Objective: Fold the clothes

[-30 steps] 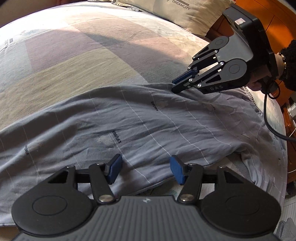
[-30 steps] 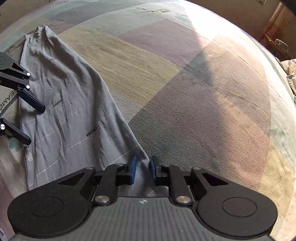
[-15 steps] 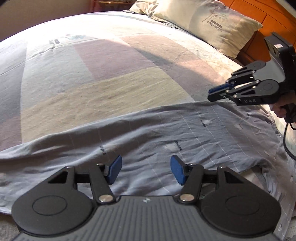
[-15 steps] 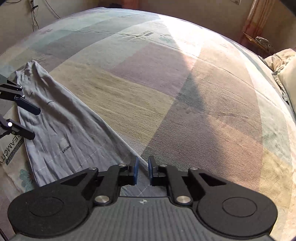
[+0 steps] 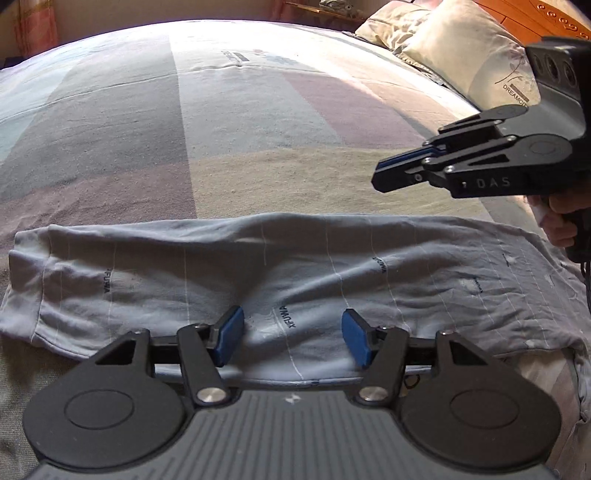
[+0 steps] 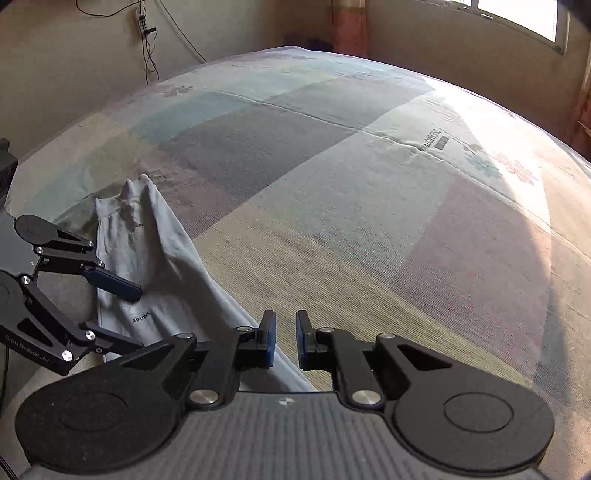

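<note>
Left wrist view puts the left gripper [image 5: 291, 339] low in the picture, its two blue pads [image 5: 229, 334] spread wide apart with nothing between them, hovering over the near edge of one grey garment [image 5: 288, 280]. That garment lies stretched in a long band across the near side of the bed [image 5: 240, 122], crumpled along its middle, with thin pale lines running across it and a small printed word repeated in several spots (at least four can be counted in this view). Its left end is a neat hemmed edge; its right end spreads wider and runs on toward the bed's edge. Above that right end the right gripper [image 5: 384, 173] hangs in the air, clear of the cloth, held by one hand [image 5: 561, 218] at the picture's edge. From the side its two fingers look nearly together, and the right wrist view confirms it: the right gripper [image 6: 286, 339] shows a narrow gap between its two pads [image 6: 269, 338], gripping nothing, with the garment [image 6: 155, 258] trailing away to the left beneath it. The left gripper [image 6: 125, 314] appears there too, its fingers parted above the cloth. The bed cover is a patchwork of muted colour blocks, and two pillows [image 5: 472, 51] rest at the far right against an orange wooden headboard [image 5: 546, 14]. A cable [image 6: 147, 44] hangs on the far wall.
</note>
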`<action>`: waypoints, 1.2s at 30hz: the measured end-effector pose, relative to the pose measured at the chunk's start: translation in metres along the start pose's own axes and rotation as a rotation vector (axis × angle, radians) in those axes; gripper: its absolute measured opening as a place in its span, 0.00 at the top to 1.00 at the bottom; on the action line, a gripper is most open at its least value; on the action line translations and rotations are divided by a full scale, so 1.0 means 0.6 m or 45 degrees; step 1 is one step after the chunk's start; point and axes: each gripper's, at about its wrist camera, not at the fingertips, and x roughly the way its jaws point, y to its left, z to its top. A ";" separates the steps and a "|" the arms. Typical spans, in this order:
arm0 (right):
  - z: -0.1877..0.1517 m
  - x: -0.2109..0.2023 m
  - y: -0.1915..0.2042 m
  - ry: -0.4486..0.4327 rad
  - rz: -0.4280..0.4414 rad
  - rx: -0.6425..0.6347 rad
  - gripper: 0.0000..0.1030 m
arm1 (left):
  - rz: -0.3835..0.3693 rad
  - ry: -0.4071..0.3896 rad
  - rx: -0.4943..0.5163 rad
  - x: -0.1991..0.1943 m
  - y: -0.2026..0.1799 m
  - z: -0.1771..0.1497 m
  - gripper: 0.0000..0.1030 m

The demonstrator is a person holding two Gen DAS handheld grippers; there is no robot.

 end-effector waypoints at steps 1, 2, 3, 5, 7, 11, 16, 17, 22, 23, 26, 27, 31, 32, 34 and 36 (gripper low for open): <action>0.012 0.017 0.008 0.007 0.025 -0.016 0.87 | -0.007 -0.003 -0.006 -0.002 0.003 -0.002 0.42; 0.023 0.033 0.015 0.014 0.050 -0.030 0.87 | -0.012 -0.004 -0.011 -0.003 0.005 -0.003 0.42; 0.031 0.048 0.022 0.017 0.073 -0.037 0.87 | -0.017 -0.006 -0.017 -0.004 0.007 -0.005 0.42; 0.042 0.070 0.035 0.027 0.128 -0.051 0.87 | -0.027 -0.008 -0.027 -0.007 0.011 -0.008 0.42; 0.043 0.083 0.050 0.049 0.157 -0.091 0.87 | -0.037 -0.011 -0.038 -0.009 0.016 -0.012 0.42; 0.029 0.092 0.082 0.075 0.151 -0.222 0.83 | -0.058 -0.017 -0.059 -0.014 0.025 -0.018 0.42; 0.027 0.098 0.100 0.068 0.101 -0.317 0.73 | -0.079 -0.024 -0.079 -0.019 0.034 -0.026 0.41; 0.029 0.100 0.099 0.070 0.095 -0.322 0.68 | -0.079 -0.025 -0.082 -0.020 0.033 -0.026 0.41; 0.034 0.100 0.107 0.087 0.088 -0.386 0.87 | -0.080 -0.058 -0.098 -0.029 0.034 -0.016 0.43; 0.035 0.099 0.110 0.090 0.084 -0.405 0.97 | -0.080 -0.076 -0.097 -0.034 0.033 -0.011 0.43; 0.040 0.094 0.116 0.061 0.025 -0.438 0.97 | -0.064 -0.108 -0.026 -0.035 0.037 0.000 0.42; 0.044 0.095 0.112 0.055 0.010 -0.422 0.97 | -0.057 -0.082 -0.024 -0.031 0.041 -0.001 0.42; 0.042 0.081 0.100 0.043 -0.069 -0.300 0.91 | -0.030 0.016 -0.007 -0.021 0.051 -0.006 0.42; 0.038 0.070 0.099 0.030 -0.096 -0.271 0.87 | -0.024 0.019 0.005 -0.029 0.052 -0.007 0.42; 0.030 0.046 0.095 0.005 -0.151 -0.197 0.84 | -0.003 0.004 0.044 -0.042 0.056 -0.008 0.42; -0.001 0.008 0.091 -0.007 -0.218 0.018 0.77 | 0.044 -0.035 0.116 -0.047 0.064 -0.001 0.42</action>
